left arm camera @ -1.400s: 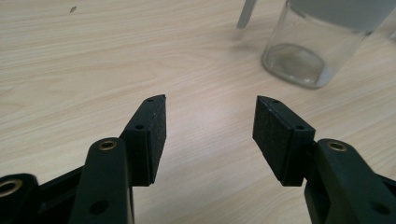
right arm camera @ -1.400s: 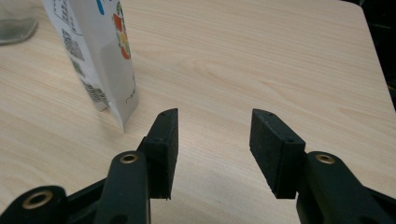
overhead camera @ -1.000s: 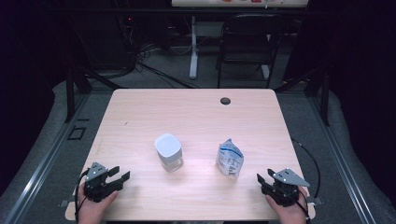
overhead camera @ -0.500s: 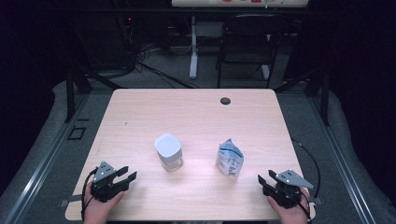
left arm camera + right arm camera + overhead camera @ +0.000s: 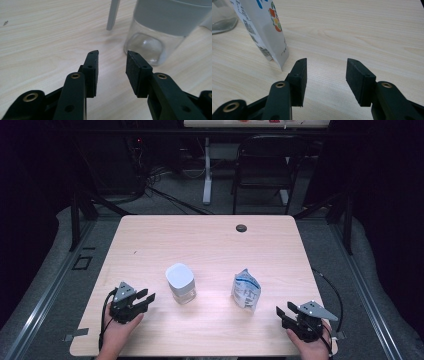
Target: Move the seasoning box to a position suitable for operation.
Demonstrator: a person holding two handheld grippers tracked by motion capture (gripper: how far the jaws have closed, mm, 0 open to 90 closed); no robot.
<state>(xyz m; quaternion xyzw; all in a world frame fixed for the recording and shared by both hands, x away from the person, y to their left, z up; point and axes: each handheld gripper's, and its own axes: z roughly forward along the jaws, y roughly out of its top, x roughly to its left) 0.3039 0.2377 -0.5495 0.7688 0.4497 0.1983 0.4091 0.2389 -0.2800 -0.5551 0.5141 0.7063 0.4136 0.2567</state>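
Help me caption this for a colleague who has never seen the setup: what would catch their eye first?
Two things standing near the middle of the pale wooden table: a clear jar with a white lid, and right of it a white printed pouch. At the near edge, the left gripper points at the jar and the right gripper sits near the pouch, both with jaws open and empty.

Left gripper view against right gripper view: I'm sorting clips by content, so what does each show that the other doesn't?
Left gripper view: the jar's white lid above its clear glass base, just ahead of the open left gripper. Right gripper view: the printed pouch standing ahead-left of the open right gripper. Both share the wooden table and the glass jar, with nothing between either pair of jaws.
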